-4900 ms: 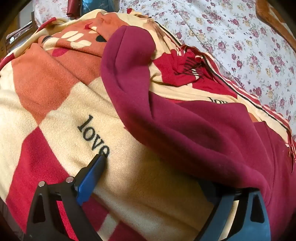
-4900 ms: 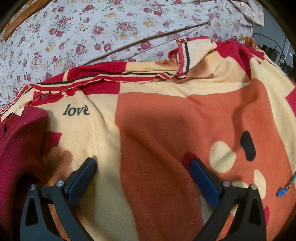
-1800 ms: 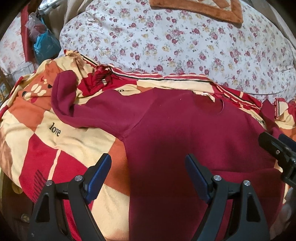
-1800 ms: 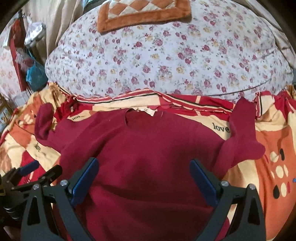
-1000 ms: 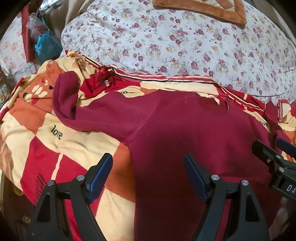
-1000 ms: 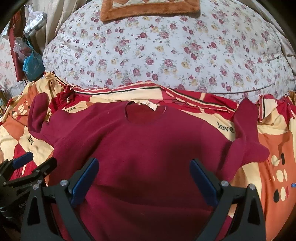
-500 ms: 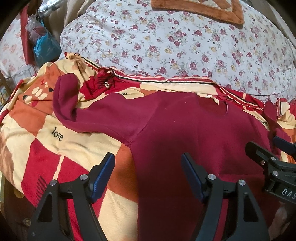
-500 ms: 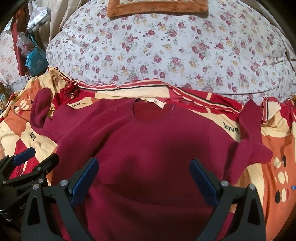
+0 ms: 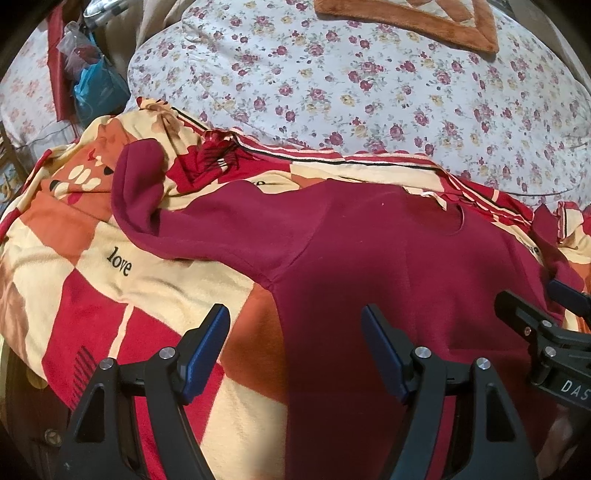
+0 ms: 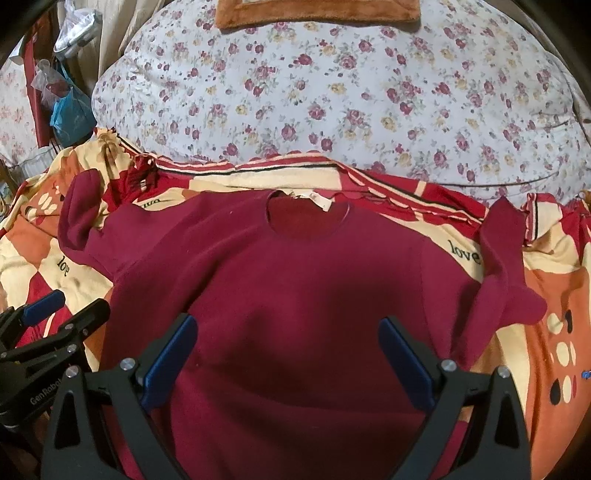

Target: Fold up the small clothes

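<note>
I see a dark red, long-sleeved fleece sweatshirt (image 10: 295, 295) lying flat and face up on a patchwork fleece blanket (image 9: 92, 295) of cream, orange and red blocks printed with the word "love". The sweatshirt's nap looks soft and matte. Its round neckline (image 10: 308, 218) points away from me, with a pale label showing at the back of the collar. Its sleeve on the left of the view (image 9: 177, 218) runs outward, then bends up at the cuff. The other sleeve (image 10: 506, 266) is crumpled, with the cuff folded back toward the body.

Beyond the blanket's striped, wavy edge lies a puffy white quilt with small rose print (image 10: 369, 92), smooth and rounded. A brown plush mat (image 10: 317, 11) with a checked centre sits on its far side. A blue plastic bag (image 9: 96, 88) hangs at the far left, crinkled.

My left gripper (image 9: 295, 328) hovers over the sweatshirt's left side seam near the hem. Its blue-padded fingers stand wide with nothing pinched; one finger is over the blanket, the other over red fleece. My right gripper (image 10: 288, 343) hangs above the lower middle of the sweatshirt's body, fingers also wide apart and gripping nothing. I cannot tell whether any pad brushes the cloth.
</note>
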Motion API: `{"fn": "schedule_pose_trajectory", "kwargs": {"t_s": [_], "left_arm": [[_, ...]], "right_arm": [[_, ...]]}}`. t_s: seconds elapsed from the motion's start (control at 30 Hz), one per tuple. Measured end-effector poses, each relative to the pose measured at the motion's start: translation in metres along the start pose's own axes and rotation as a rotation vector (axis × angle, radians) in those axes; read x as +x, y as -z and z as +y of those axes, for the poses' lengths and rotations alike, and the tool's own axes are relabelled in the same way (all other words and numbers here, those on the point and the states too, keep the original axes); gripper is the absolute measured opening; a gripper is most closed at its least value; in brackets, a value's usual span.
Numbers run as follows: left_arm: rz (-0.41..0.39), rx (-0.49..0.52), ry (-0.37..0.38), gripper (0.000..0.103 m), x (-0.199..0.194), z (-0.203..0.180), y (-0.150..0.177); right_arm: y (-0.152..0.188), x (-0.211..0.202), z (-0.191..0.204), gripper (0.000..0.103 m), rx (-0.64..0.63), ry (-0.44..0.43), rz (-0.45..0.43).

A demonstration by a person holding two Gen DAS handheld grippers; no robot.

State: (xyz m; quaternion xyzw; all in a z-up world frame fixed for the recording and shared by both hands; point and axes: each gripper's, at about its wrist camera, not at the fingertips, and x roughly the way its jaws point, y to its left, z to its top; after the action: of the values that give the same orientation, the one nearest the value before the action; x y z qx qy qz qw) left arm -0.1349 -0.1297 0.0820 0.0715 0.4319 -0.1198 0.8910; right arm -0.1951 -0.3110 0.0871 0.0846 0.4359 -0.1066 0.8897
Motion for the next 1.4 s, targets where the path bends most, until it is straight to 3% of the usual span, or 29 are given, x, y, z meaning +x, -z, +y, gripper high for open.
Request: {"fn": "schedule_pose_trajectory", "kwargs": {"t_s": [1.4], "left_arm": [[0.014,-0.043,-0.049,0.054,0.019,0.028,-0.005]], "right_arm": [[0.0,0.038,0.023,0.101,-0.039,-0.008,0.058]]}}
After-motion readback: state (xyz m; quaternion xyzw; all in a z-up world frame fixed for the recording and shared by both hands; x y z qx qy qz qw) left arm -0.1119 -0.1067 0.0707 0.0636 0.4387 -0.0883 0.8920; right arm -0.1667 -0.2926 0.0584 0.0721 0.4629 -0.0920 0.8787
